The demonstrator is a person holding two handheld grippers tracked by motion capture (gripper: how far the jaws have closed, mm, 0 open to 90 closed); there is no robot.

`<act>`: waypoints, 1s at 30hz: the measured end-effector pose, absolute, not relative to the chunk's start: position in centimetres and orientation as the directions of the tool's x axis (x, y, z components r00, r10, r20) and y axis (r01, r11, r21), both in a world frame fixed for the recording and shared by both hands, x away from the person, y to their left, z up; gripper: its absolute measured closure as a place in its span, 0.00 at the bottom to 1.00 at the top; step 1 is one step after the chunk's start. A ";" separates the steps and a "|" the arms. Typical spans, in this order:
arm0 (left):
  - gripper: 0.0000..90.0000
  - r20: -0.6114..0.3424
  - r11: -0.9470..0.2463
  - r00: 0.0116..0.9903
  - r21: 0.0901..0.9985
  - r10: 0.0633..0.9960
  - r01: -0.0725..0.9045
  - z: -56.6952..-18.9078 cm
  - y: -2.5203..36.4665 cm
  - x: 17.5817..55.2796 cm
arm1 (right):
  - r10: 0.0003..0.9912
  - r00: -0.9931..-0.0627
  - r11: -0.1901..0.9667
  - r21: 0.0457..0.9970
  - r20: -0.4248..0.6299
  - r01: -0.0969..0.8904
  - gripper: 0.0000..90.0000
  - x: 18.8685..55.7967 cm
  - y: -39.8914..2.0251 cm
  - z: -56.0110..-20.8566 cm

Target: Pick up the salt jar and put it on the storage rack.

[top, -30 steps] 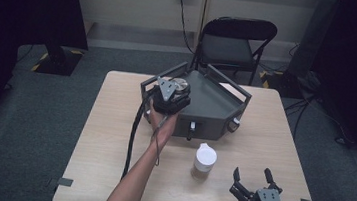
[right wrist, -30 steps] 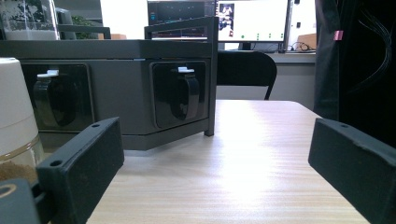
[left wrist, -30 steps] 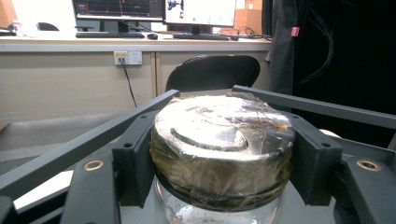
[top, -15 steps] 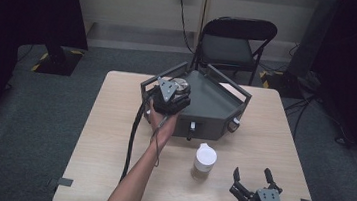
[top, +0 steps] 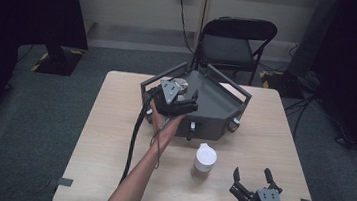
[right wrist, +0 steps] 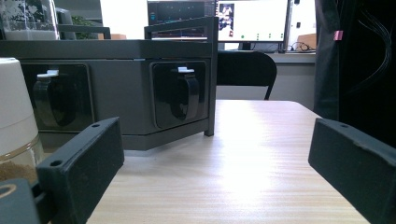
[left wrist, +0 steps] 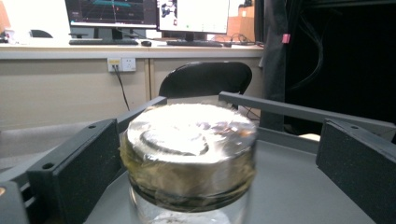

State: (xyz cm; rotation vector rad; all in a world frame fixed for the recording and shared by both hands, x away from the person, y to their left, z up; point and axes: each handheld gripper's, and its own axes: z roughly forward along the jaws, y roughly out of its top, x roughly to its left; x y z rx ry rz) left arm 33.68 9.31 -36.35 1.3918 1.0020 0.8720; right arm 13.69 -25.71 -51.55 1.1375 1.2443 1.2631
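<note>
From the high view we look down on a pale wooden desk point(top: 112, 139). A dark grey tray point(top: 219, 102) with raised rails sits at its far middle. Our left tool point(top: 186, 100) reaches over the tray's left part, beside a glass jar point(top: 182, 86) with a silvery lid that stands in the tray. Our right tool point(top: 254, 178) rests near the front right corner of the desk, its jaws spread with nothing between them. A second jar with a white cap point(top: 205, 158) stands on the desk between the tray and the right tool.

In the left gripper view the glass jar point(left wrist: 189, 158) stands upright on the tray's grey floor point(left wrist: 299, 186), close up and between the 2 black jaws. The jaws have just been opening. They now stand wide, with a clear gap on each side of the jar, so nothing is held.

In the right gripper view the 2 jaws stand wide apart over bare desk point(right wrist: 243, 163). The tray's front wall point(right wrist: 121, 93) lies ahead, and the white-capped jar point(right wrist: 14, 107) shows at the left edge.
</note>
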 end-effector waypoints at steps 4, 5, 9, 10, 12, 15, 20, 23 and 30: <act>0.00 -0.063 0.034 0.370 0.996 0.927 0.084 -36.3 9.7 33.4 | 0.997 -0.070 0.016 0.999 -0.019 -0.034 0.02 13.7 -25.7 -51.6; 0.00 -0.063 0.036 0.374 0.996 0.925 0.079 -36.4 9.8 33.2 | 0.997 -0.070 0.017 0.999 -0.019 -0.034 0.02 13.7 -25.7 -51.6; 0.00 -0.040 0.021 0.373 0.998 0.927 0.055 -36.4 10.0 32.4 | 0.997 -0.070 0.016 0.999 -0.019 -0.034 0.02 13.7 -25.7 -51.6; 0.00 -0.043 0.024 0.376 0.998 0.926 0.054 -36.4 10.1 32.2 | 0.997 -0.070 0.017 0.999 -0.019 -0.034 0.02 13.7 -25.7 -51.6; 0.00 -0.046 0.029 0.372 0.998 0.927 0.050 -36.4 10.1 31.9 | 0.997 -0.070 0.017 0.999 -0.019 -0.034 0.02 13.7 -25.7 -51.6; 0.00 -0.011 -0.001 0.367 0.999 0.930 0.034 -36.2 10.1 31.3 | 0.997 -0.069 0.017 0.999 -0.019 -0.034 0.02 13.7 -25.7 -51.6; 0.00 -0.025 0.014 0.377 0.999 0.926 0.031 -36.2 10.7 30.4 | 0.998 -0.068 0.017 0.999 -0.019 -0.033 0.02 13.7 -25.7 -51.5; 0.00 0.046 -0.048 0.354 0.999 0.934 -0.002 -36.5 10.3 29.1 | 0.998 -0.068 0.017 0.999 -0.019 -0.034 0.02 13.7 -25.7 -51.6; 0.00 -0.022 0.026 0.363 1.000 0.932 -0.005 -37.7 11.3 26.8 | 0.998 -0.067 0.018 0.999 -0.020 -0.034 0.02 13.7 -25.7 -51.6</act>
